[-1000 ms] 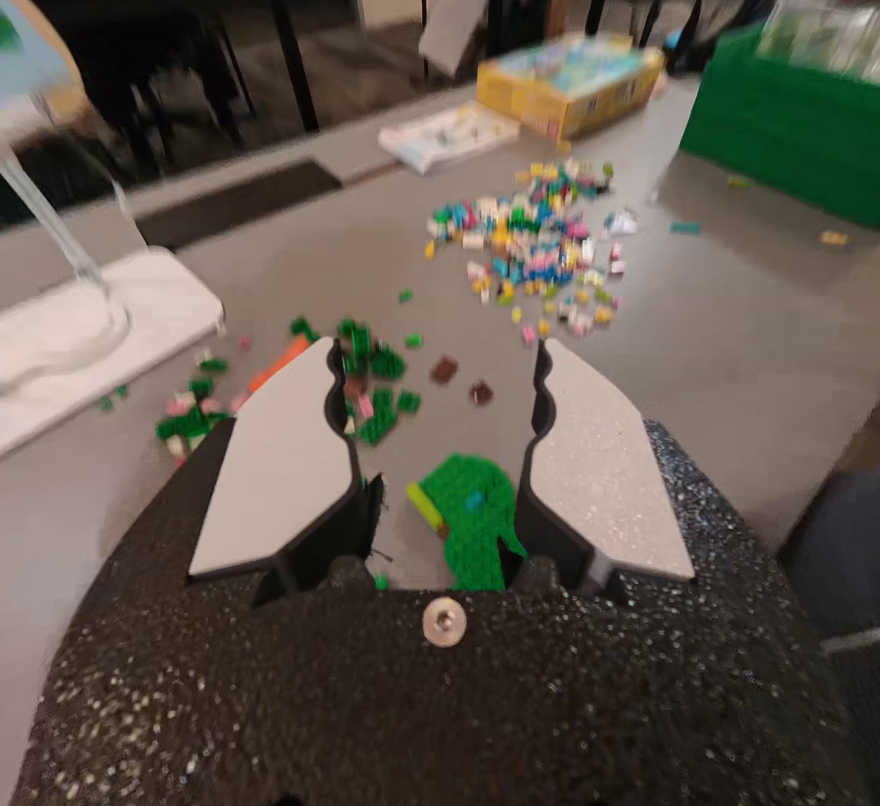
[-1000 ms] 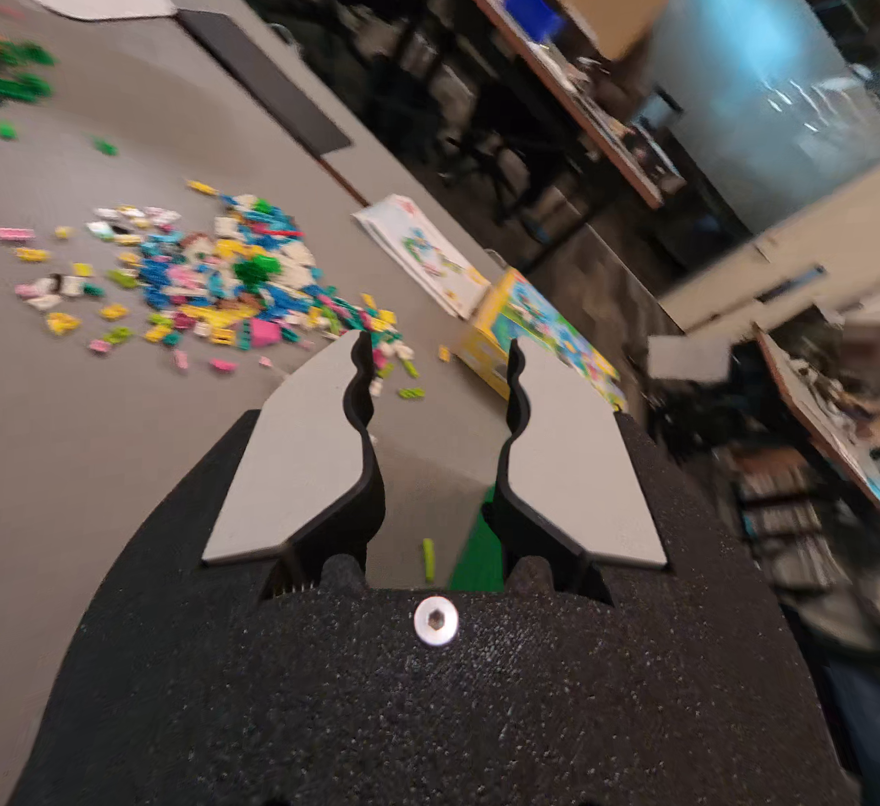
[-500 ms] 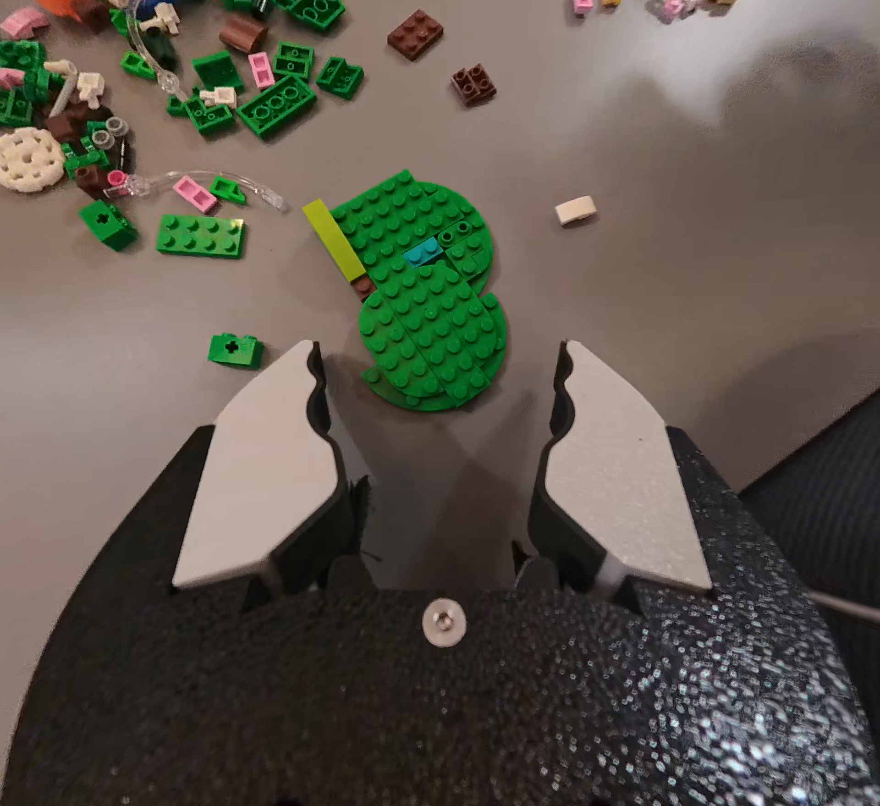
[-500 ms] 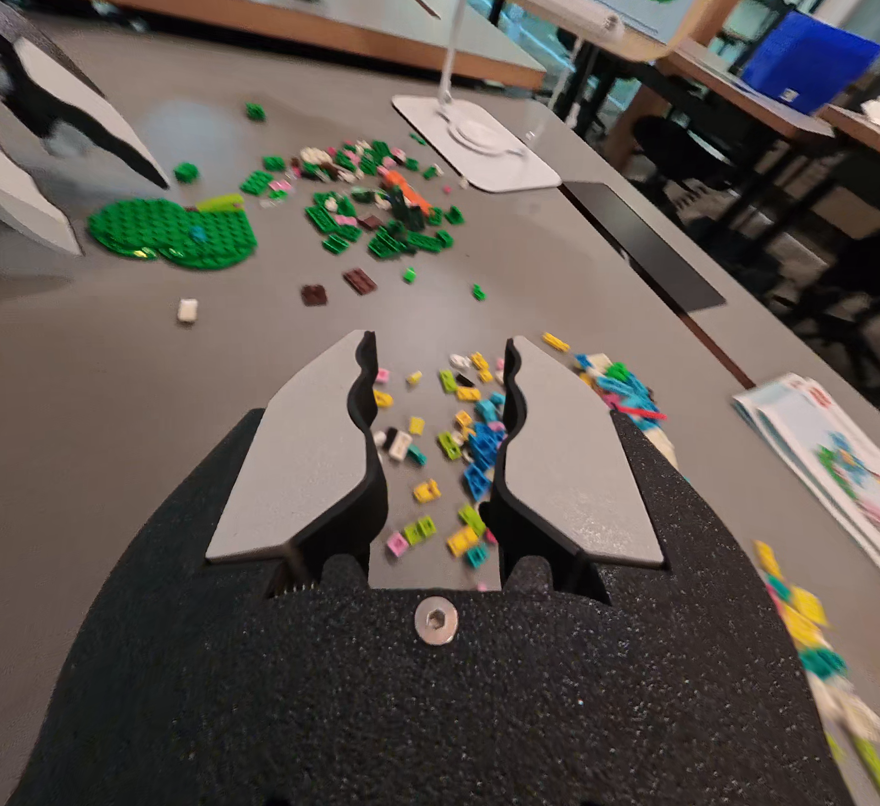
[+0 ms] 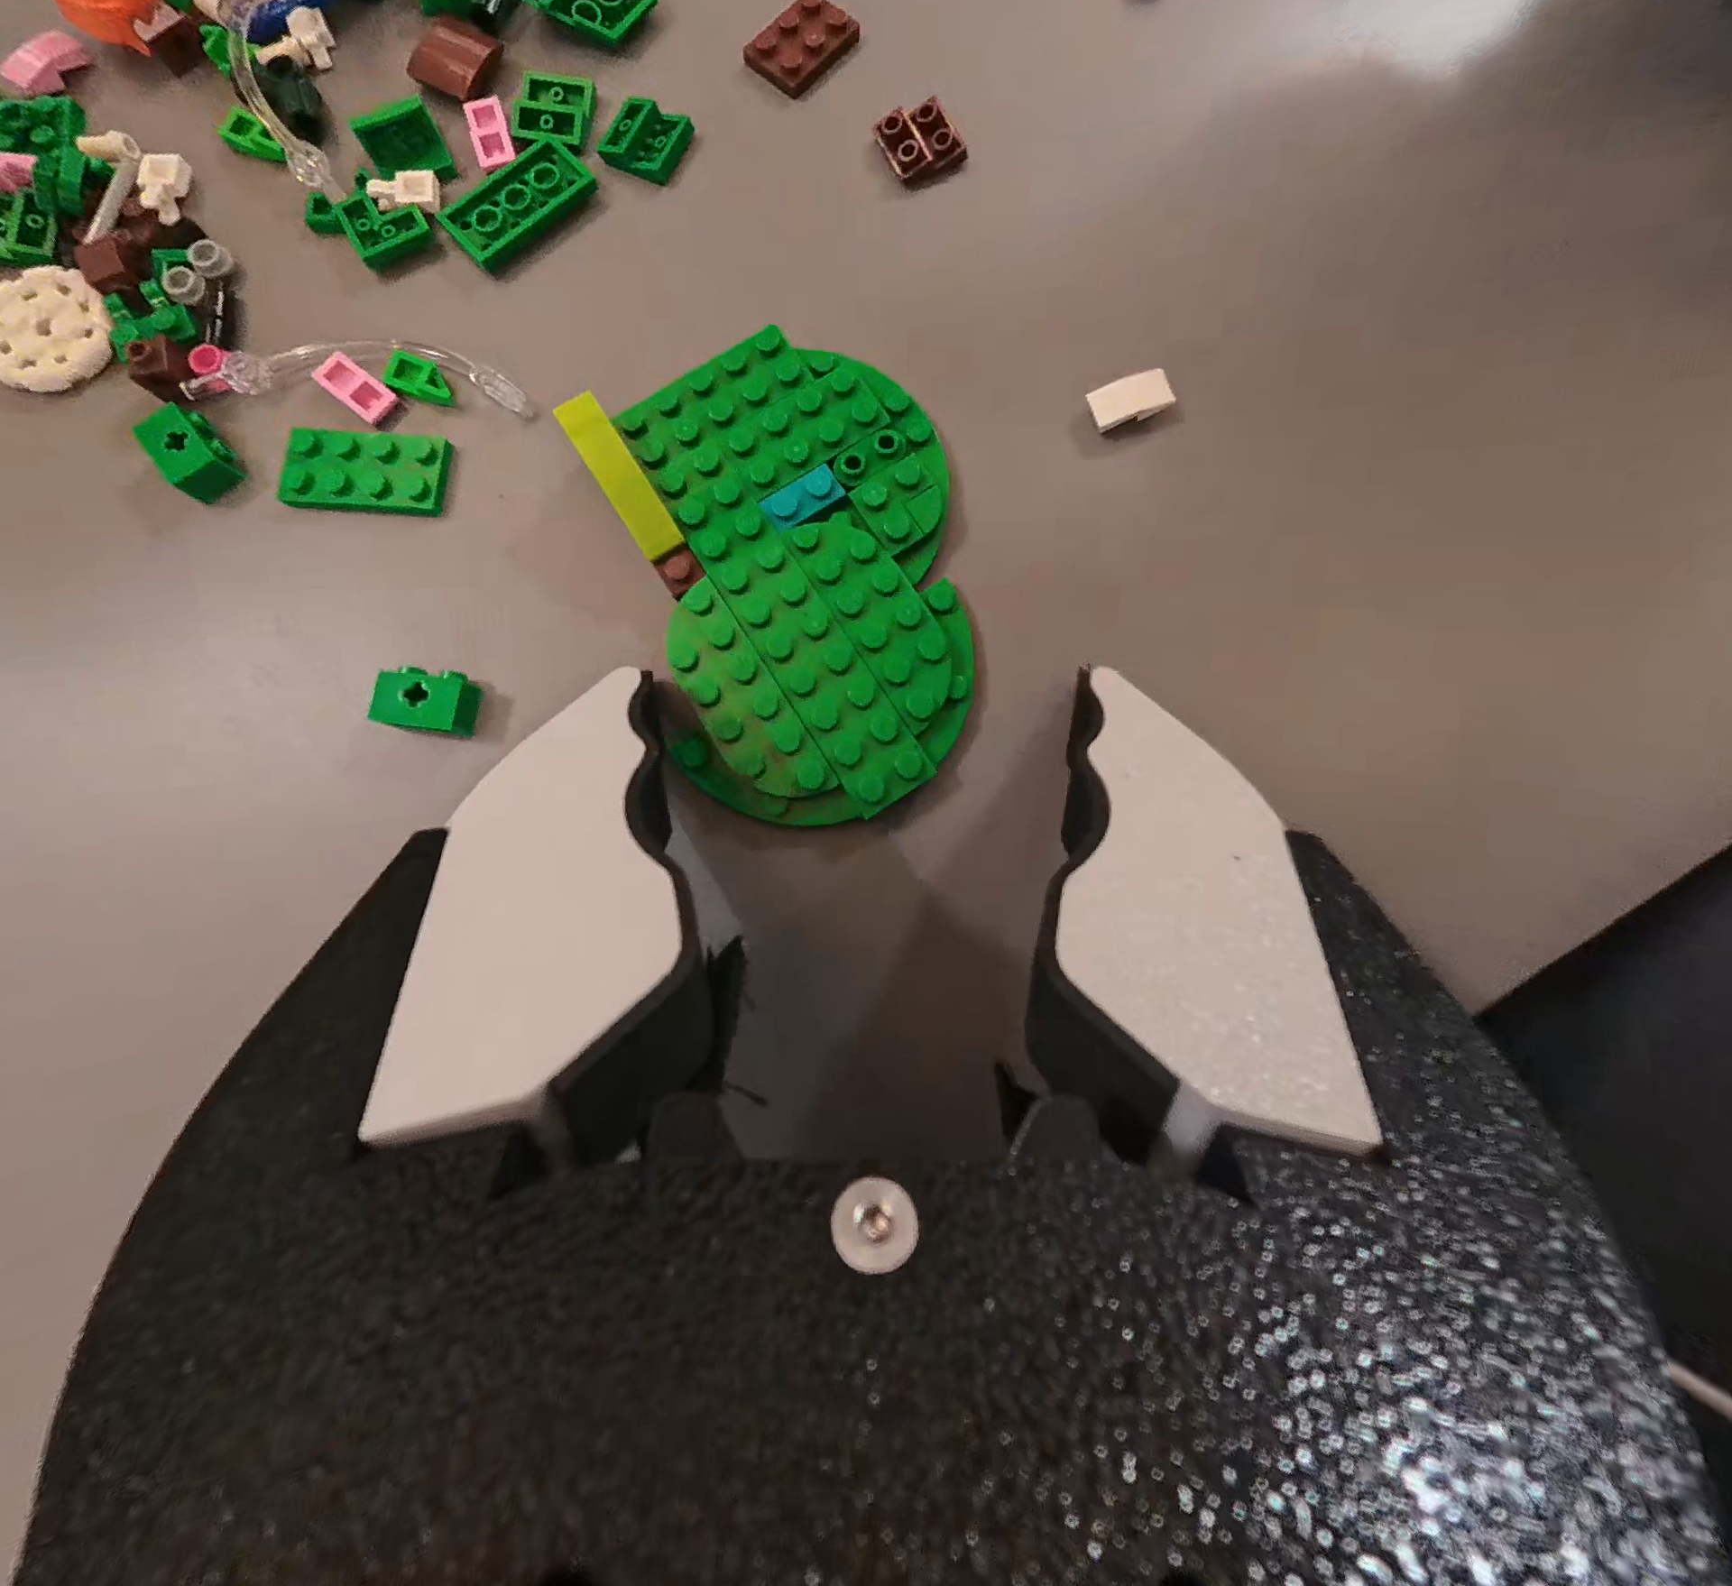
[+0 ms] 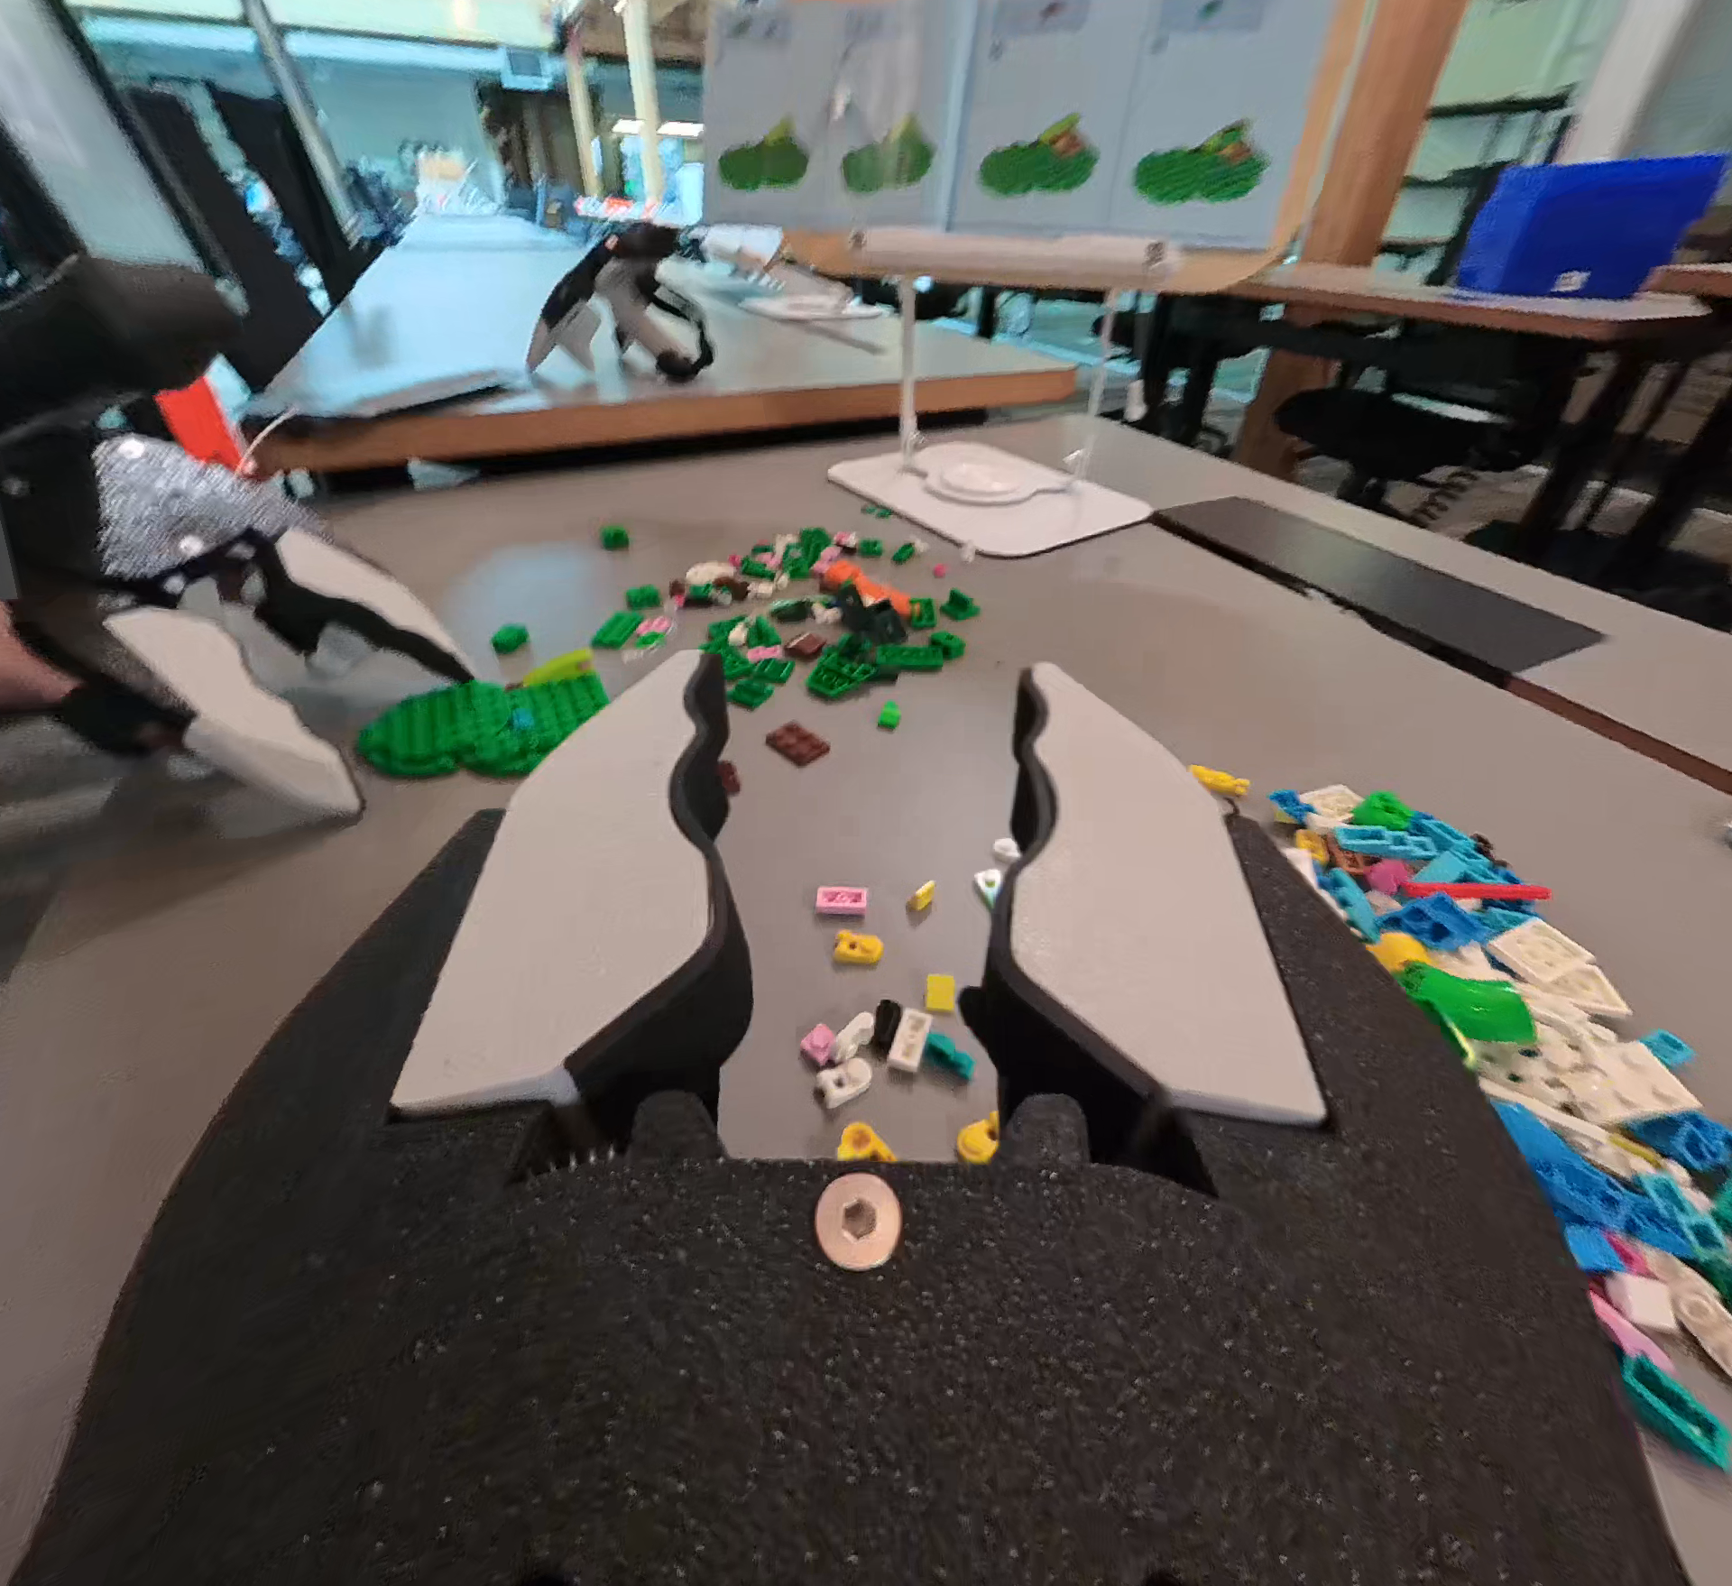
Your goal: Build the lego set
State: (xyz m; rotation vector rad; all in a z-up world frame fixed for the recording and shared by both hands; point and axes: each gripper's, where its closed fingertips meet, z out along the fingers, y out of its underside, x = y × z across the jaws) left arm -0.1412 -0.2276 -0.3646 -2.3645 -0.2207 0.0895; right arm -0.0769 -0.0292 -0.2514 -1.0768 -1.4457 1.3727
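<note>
A flat green lego base (image 5: 806, 576) of joined plates lies on the grey table, with a lime strip (image 5: 619, 487), a small brown piece and a teal piece (image 5: 801, 501) on it. My left gripper (image 5: 862, 679) is open and empty, its fingertips straddling the near end of the base. The base also shows in the right wrist view (image 6: 478, 721), with the left gripper (image 6: 309, 697) at its near end. My right gripper (image 6: 867, 674) is open and empty, held above small loose pieces (image 6: 881, 1025).
A heap of green, brown and orange pieces (image 5: 328, 116) lies beyond the base on the left. Two brown bricks (image 5: 801, 41) and a white piece (image 5: 1129, 400) lie apart. A mixed colourful pile (image 6: 1500, 997) sits right. An instruction stand (image 6: 993, 491) stands behind. The table edge (image 5: 1500, 950) is near right.
My left gripper has tilted down over the table and moved closer to the green base. My right gripper has swung left, from the box and booklet to the heap, stand and base.
</note>
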